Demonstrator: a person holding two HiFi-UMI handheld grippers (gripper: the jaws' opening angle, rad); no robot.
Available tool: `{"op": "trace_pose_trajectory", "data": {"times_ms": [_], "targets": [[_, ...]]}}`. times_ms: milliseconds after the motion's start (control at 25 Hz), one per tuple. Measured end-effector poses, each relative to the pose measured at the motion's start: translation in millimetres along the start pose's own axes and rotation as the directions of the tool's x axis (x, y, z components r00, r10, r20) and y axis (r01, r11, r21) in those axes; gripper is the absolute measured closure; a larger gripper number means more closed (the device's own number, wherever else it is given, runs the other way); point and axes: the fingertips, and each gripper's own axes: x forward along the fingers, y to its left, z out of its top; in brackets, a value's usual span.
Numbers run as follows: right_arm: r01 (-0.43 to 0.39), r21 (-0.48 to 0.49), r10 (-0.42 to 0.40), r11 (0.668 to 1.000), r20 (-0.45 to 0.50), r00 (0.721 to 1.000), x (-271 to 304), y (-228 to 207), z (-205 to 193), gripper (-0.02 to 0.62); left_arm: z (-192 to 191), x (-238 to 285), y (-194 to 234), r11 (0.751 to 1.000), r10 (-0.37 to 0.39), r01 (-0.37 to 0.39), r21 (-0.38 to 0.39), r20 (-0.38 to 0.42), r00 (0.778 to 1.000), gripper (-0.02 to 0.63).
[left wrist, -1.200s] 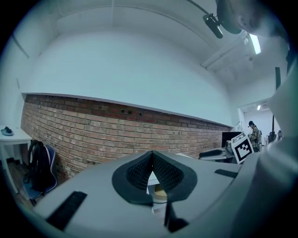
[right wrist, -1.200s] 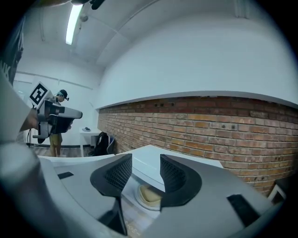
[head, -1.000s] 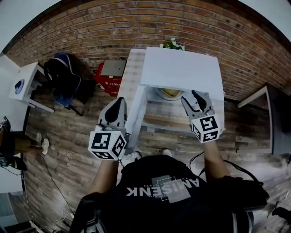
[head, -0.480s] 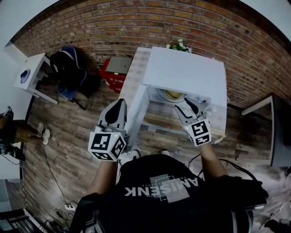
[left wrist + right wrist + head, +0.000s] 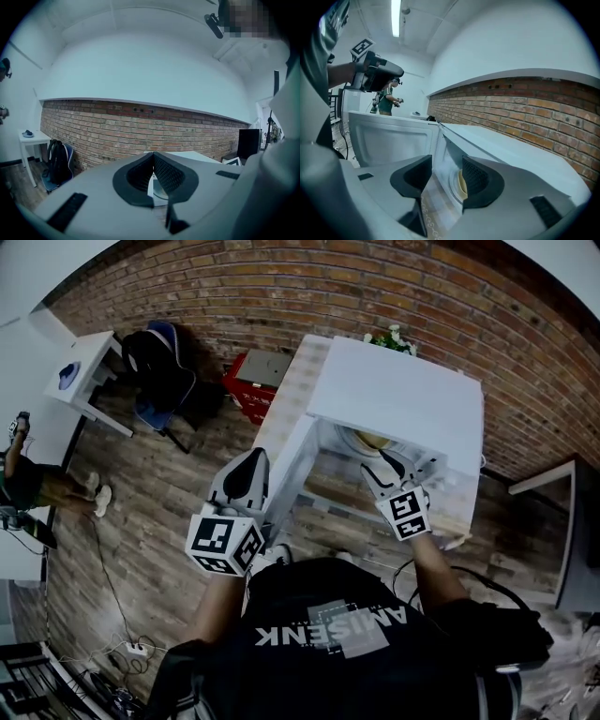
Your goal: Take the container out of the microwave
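A white microwave [image 5: 398,395] stands with its door [image 5: 286,465] swung open to the left. Inside it, on the turntable, lies a pale yellow round container [image 5: 368,439], which also shows in the right gripper view as the container [image 5: 461,183] edge-on. My right gripper [image 5: 382,463] hovers at the mouth of the oven, just in front of the container and not touching it. Its jaws stand apart with nothing between them [image 5: 445,174]. My left gripper [image 5: 254,459] is held left of the door with its jaws closed tip to tip [image 5: 153,153] and empty.
The microwave sits on a checked tabletop [image 5: 281,404] against a brick wall [image 5: 281,296]. A small plant [image 5: 394,337] stands behind it. A red crate [image 5: 258,381], a backpack on a blue chair [image 5: 164,367] and a white side table [image 5: 84,381] are to the left.
My right gripper has moved left and in toward the oven opening, closer to the container. The left gripper has barely moved beside the door. The head view has shifted slightly.
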Motion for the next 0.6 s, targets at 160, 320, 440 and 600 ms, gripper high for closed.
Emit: {"op": "trace_pose_trajectory", "data": {"times_ms": [160, 320, 440, 600], "targets": [[-0.029, -0.012, 0.028, 1.000, -0.029, 0.999, 17.5, 8.5, -12.7, 0.365, 0.2, -7.2, 6.4, 1.000, 0.031, -0.031, 0.001, -0.007, 0.999, 0.595], [-0.041, -0.023, 0.040, 0.999, -0.064, 0.997, 34.4, 7.7, -31.2, 0.365, -2.8, -12.8, 12.1, 0.998, 0.069, -0.069, -0.005, -0.007, 0.998, 0.595], [-0.044, -0.040, 0.041, 0.998, -0.091, 0.995, 45.6, 7.5, -44.6, 0.365, -6.3, -18.5, 12.9, 0.996, 0.085, -0.085, -0.001, -0.014, 0.996, 0.595], [-0.019, -0.070, 0.011, 0.997, -0.122, 0.992, 58.1, 3.1, -51.2, 0.365, -9.3, -27.7, 18.6, 0.995, 0.102, -0.102, -0.007, -0.020, 0.995, 0.595]]}}
